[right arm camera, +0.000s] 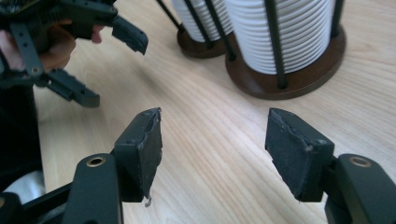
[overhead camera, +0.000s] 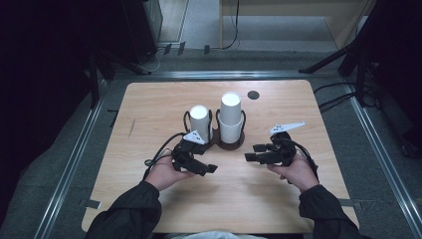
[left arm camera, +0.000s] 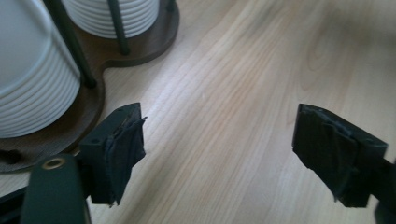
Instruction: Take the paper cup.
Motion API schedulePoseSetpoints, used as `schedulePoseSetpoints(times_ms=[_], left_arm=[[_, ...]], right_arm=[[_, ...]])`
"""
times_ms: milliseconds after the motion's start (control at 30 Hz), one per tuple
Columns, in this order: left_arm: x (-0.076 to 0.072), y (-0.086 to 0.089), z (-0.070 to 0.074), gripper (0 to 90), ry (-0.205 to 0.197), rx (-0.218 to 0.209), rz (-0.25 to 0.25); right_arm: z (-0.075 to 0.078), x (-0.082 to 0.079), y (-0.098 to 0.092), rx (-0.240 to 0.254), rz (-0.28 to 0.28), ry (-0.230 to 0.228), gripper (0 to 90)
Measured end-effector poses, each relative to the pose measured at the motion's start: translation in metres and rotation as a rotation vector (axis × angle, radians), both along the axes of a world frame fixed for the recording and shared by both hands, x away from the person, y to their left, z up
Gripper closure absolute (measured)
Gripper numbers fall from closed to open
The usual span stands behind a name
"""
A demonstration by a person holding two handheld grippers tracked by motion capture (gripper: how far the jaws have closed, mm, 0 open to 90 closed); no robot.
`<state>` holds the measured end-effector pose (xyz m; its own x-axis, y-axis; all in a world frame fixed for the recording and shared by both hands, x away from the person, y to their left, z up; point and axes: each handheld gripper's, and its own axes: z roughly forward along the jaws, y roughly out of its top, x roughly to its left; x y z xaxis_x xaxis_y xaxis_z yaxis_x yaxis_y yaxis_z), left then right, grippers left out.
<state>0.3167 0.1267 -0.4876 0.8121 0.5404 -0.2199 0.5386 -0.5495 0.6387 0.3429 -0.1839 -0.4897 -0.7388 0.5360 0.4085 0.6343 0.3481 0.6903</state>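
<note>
Two hand-held tools, left tool (overhead camera: 211, 169) and right tool (overhead camera: 247, 157), hover released and empty over the bench (overhead camera: 149, 114) at lower centre, apparently poised toward stacked white cups (overhead camera: 231, 117) in their rack (overhead camera: 231, 145) at mid-frame.

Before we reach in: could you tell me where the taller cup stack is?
In the high view, the taller cup stack stands mid-table in the holder's right-hand bay, beside the shorter stack.
</note>
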Motion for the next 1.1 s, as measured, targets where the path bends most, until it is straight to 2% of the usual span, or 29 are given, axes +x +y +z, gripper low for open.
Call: schedulePoseSetpoints(times_ms=[67,133,200,267,367,433,467,533,600,700,833,900,1033,1100], left_arm=[[0.001,0.0,0.0,17.4,-0.001,-0.003,-0.004],[0.002,0.001,0.0,17.3,0.002,0.0,-0.005],[0.004,0.003,0.0,17.3,0.0,-0.002,-0.01],[0.006,0.007,0.0,13.7,0.024,-0.025,-0.027],[0.006,0.01,0.001,13.0,0.014,-0.028,-0.032],[0.006,0.012,0.002,15.0,-0.002,-0.013,-0.032],[0.006,0.013,0.003,15.8,-0.011,-0.007,-0.031],[0.006,0.015,0.006,16.3,-0.009,-0.019,-0.032],[0.006,0.017,0.008,23.5,-0.006,-0.035,-0.048],[0.005,0.018,0.01,24.3,-0.017,-0.015,-0.064],[0.007,0.02,0.011,24.6,-0.029,-0.008,-0.071],[0.01,0.023,0.011,26.0,-0.014,-0.022,-0.072],[0.014,0.026,0.011,29.2,-0.017,0.002,-0.089],[0.016,0.028,0.011,29.7,-0.016,0.0,-0.092]], right_arm=[[0.0,-0.003,0.001,-0.045,0.022,-0.059,36.1],[0.002,-0.005,0.002,-0.081,0.026,-0.086,36.0],[0.004,-0.006,0.001,-0.08,0.025,-0.095,36.0],[0.005,-0.005,-0.001,-0.072,0.018,-0.086,37.0],[0.006,-0.005,-0.002,-0.112,0.029,-0.093,38.9],[0.009,-0.005,-0.003,-0.139,0.05,-0.126,40.0],[0.01,-0.005,-0.003,-0.137,0.051,-0.129,39.2],[0.012,-0.003,-0.004,-0.119,0.053,-0.121,38.7],[0.012,-0.002,-0.005,-0.114,0.059,-0.125,38.7],[0.012,-0.001,-0.005,-0.111,0.075,-0.111,38.1],[0.011,0.0,-0.002,-0.146,0.105,-0.134,38.9],[0.011,0.0,-0.001,-0.166,0.123,-0.157,39.6],[0.011,0.002,0.001,-0.167,0.161,-0.151,41.4],[0.011,0.002,0.002,-0.184,0.175,-0.153,40.9]])
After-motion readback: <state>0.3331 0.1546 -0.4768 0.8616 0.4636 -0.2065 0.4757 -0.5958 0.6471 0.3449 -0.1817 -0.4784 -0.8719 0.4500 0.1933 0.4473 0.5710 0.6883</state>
